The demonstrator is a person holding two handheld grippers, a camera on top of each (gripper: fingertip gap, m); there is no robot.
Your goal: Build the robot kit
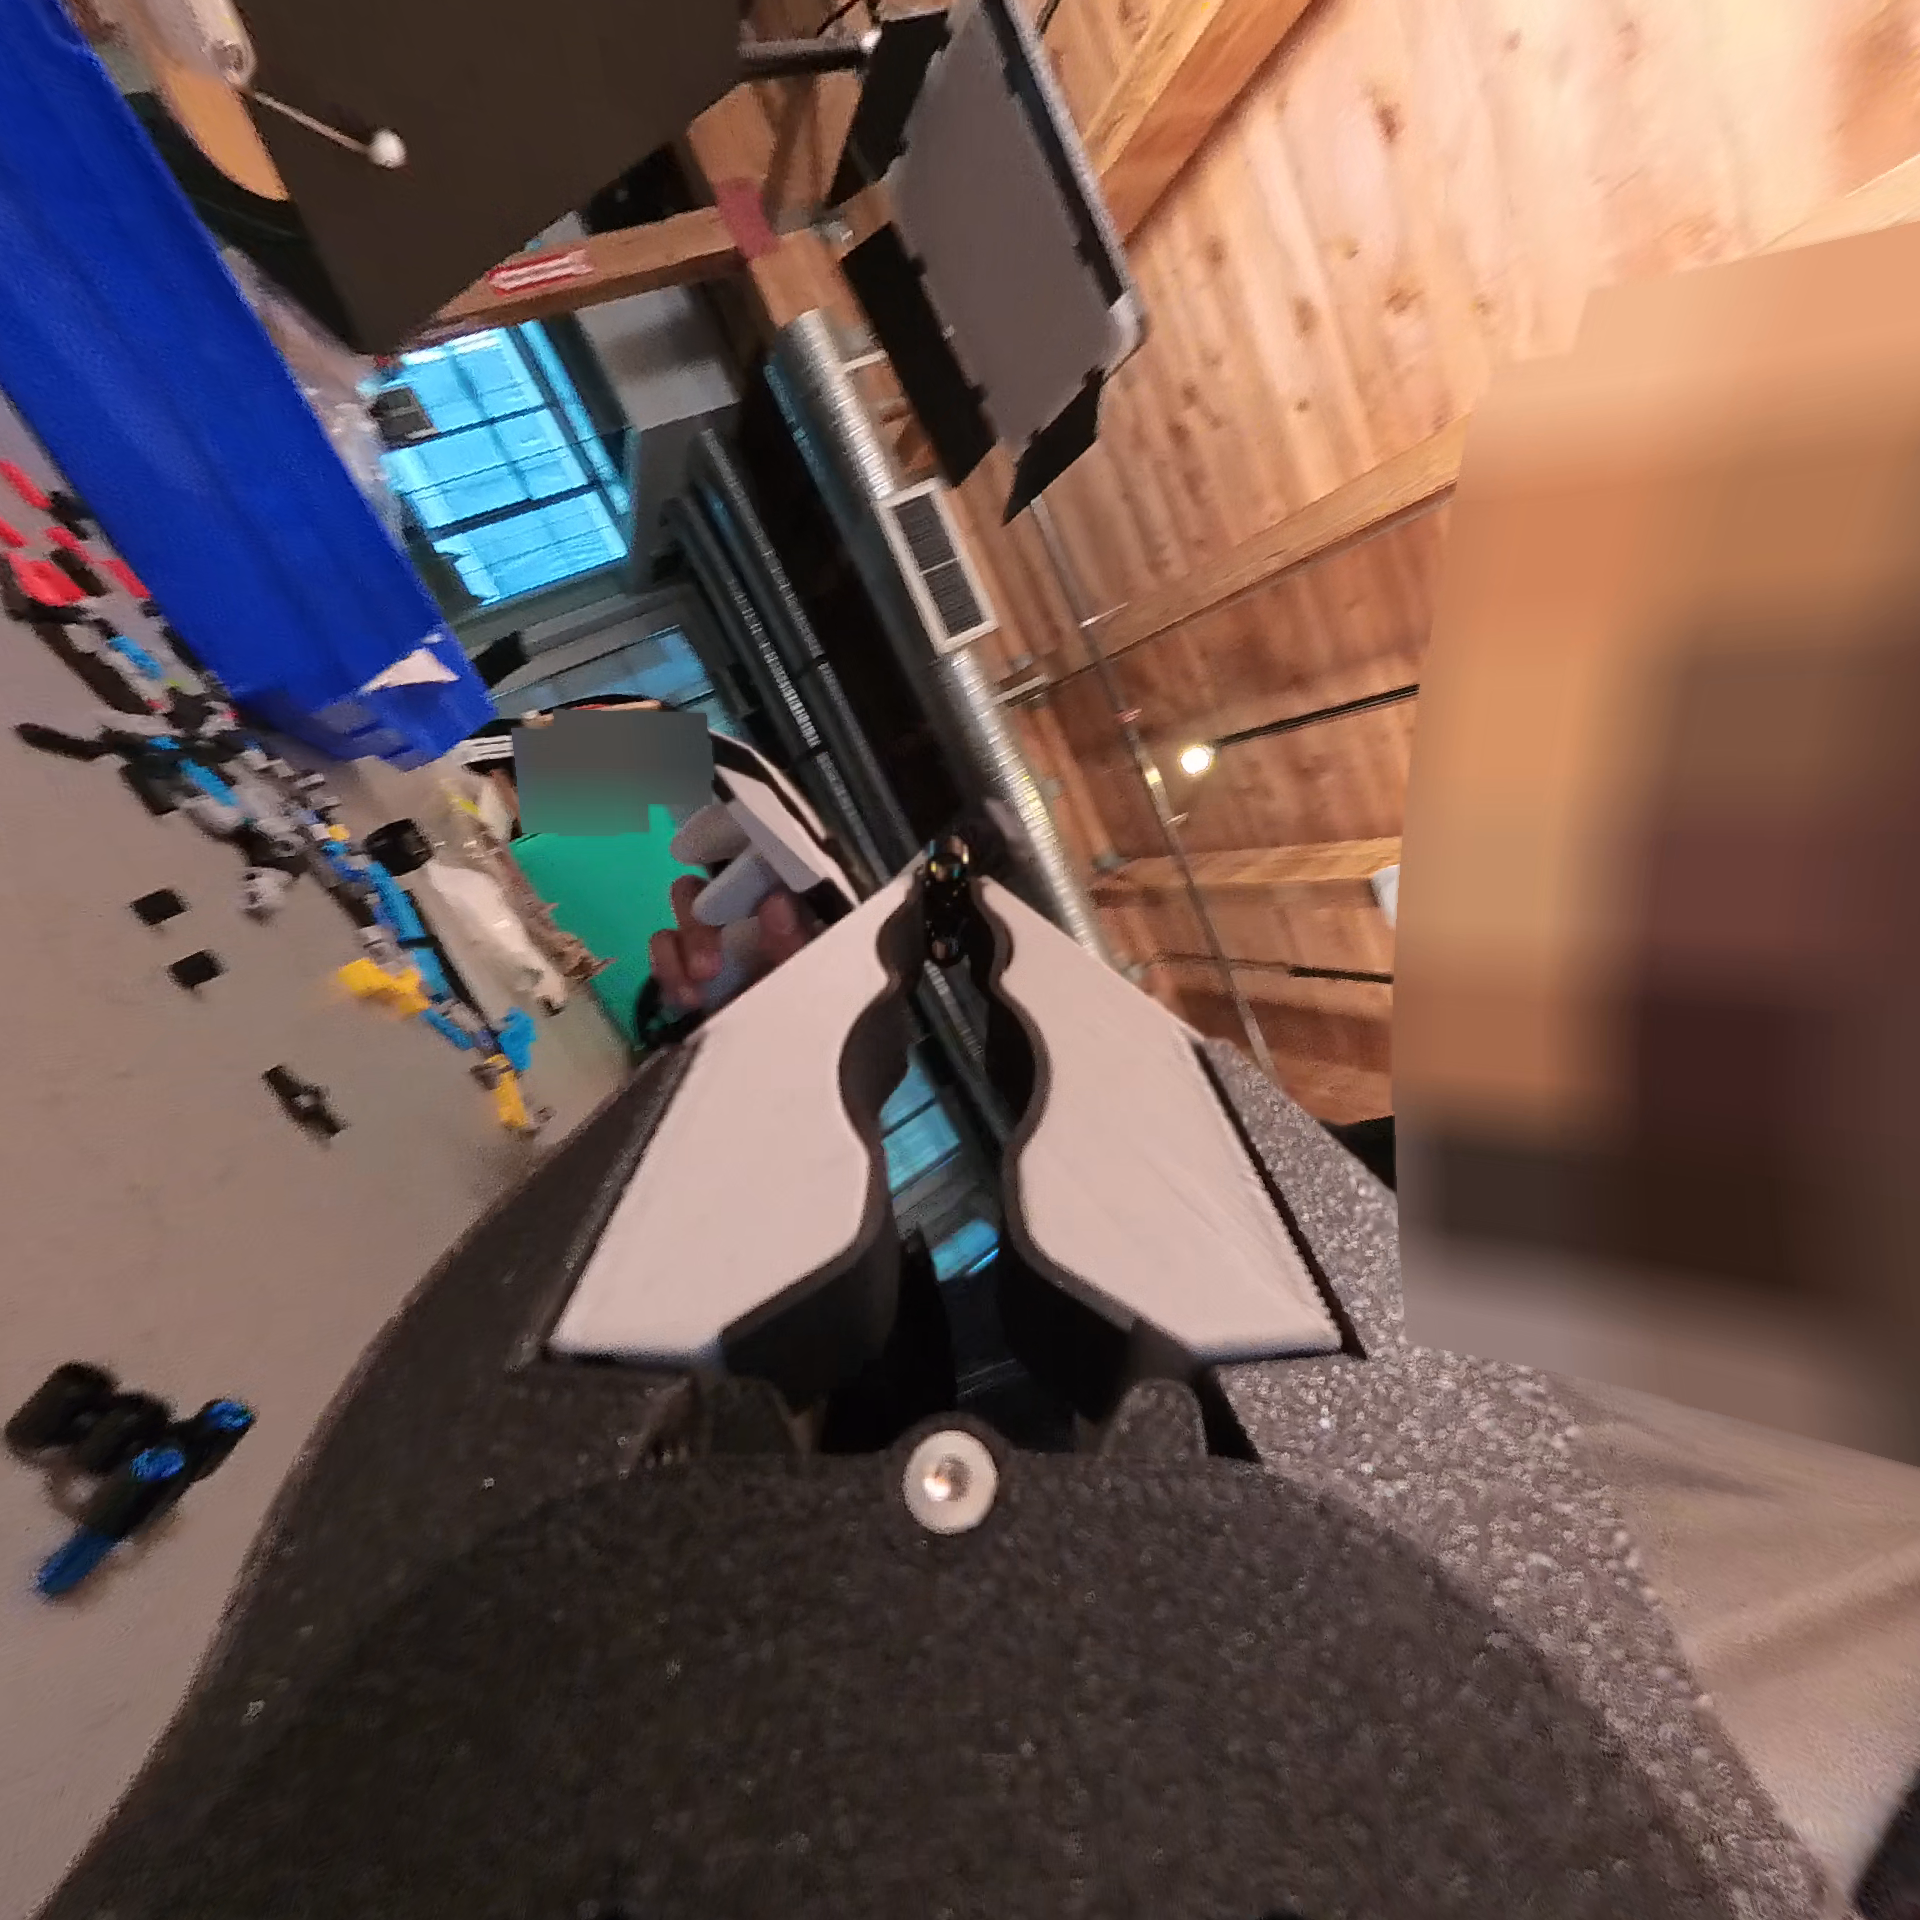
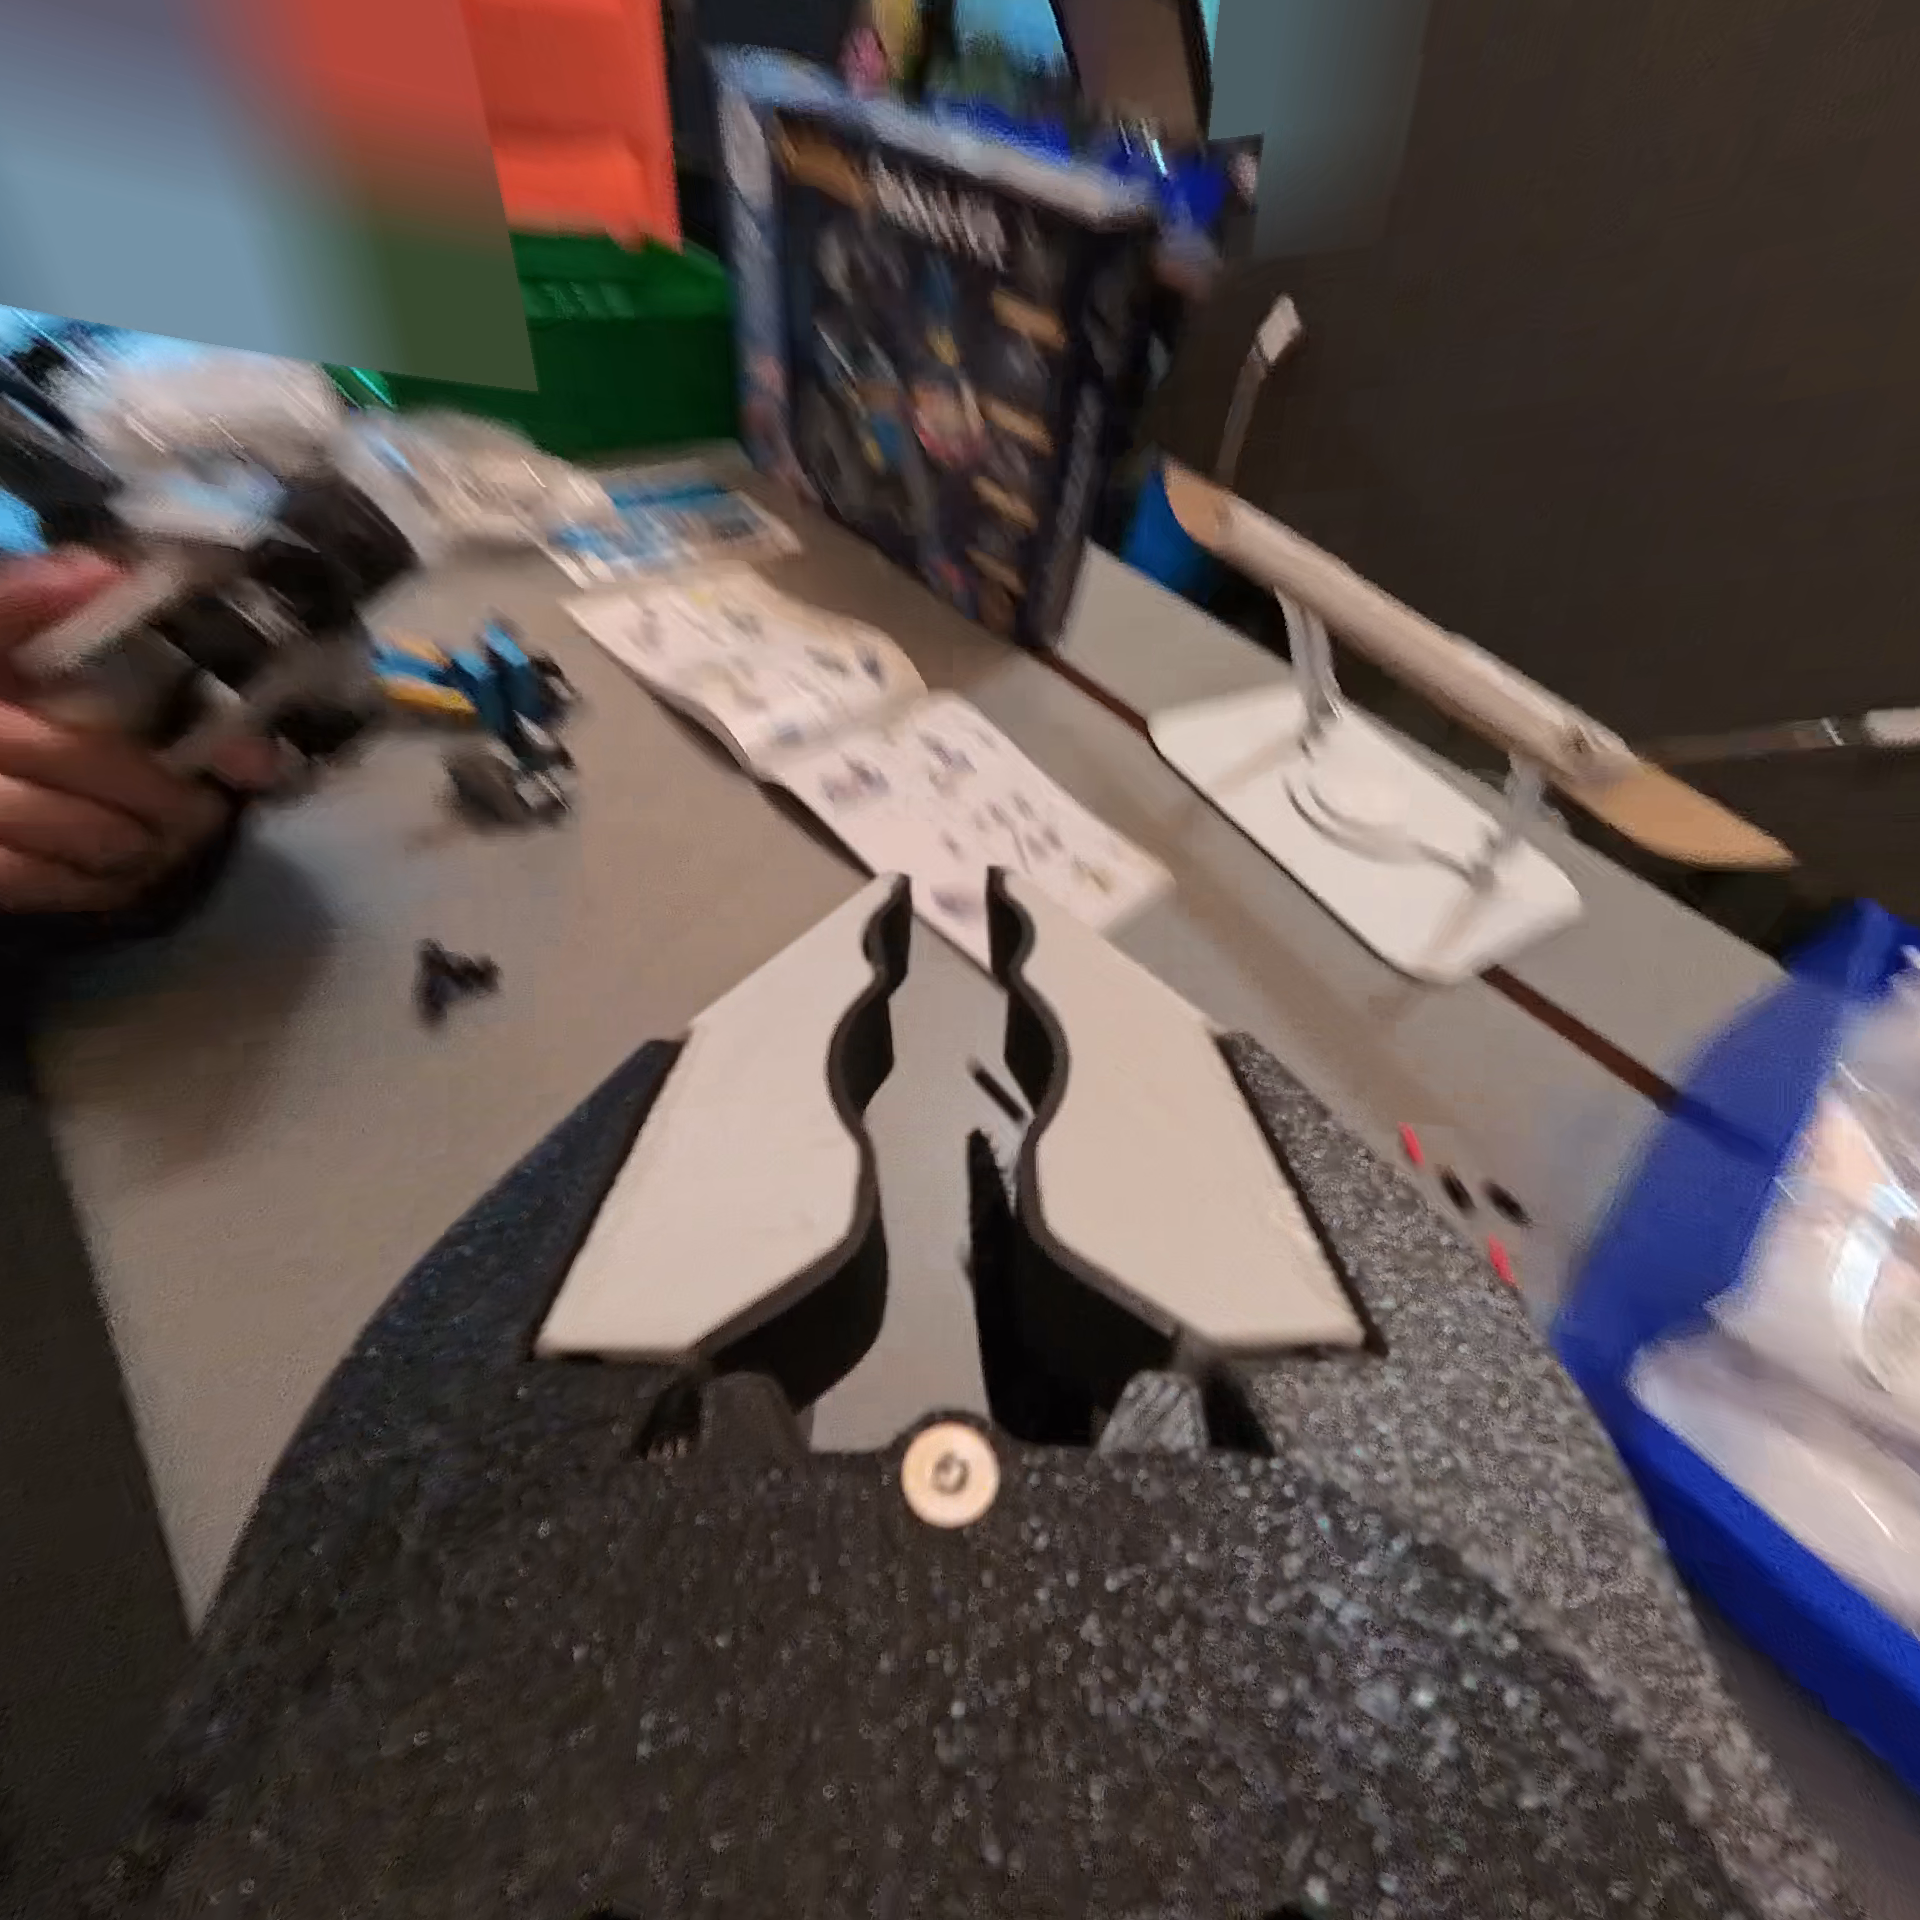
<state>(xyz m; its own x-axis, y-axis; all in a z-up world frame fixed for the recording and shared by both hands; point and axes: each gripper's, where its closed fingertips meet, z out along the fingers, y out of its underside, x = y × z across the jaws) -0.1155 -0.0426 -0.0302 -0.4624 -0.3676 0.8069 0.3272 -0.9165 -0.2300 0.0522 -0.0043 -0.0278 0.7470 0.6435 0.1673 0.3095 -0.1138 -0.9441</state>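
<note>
A blue bin [image 2: 1704, 1288] near right holds clear bags; the left gripper [image 1: 948, 883] pinches a small black piece [image 1: 945, 909], the right gripper [image 2: 948, 894] hangs narrowly open over the grey table [image 2: 623, 987].

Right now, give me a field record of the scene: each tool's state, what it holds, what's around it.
left tool: shut on a small black part, raised and tilted toward the wooden ceiling
right tool: open, empty, low over the grey table
ahead of right tool: open instruction booklet
right side: blue bin
far side: toy box standing upright
left side: a hand holding a blurred dark object
loose parts: small blue and black pieces on table
</note>
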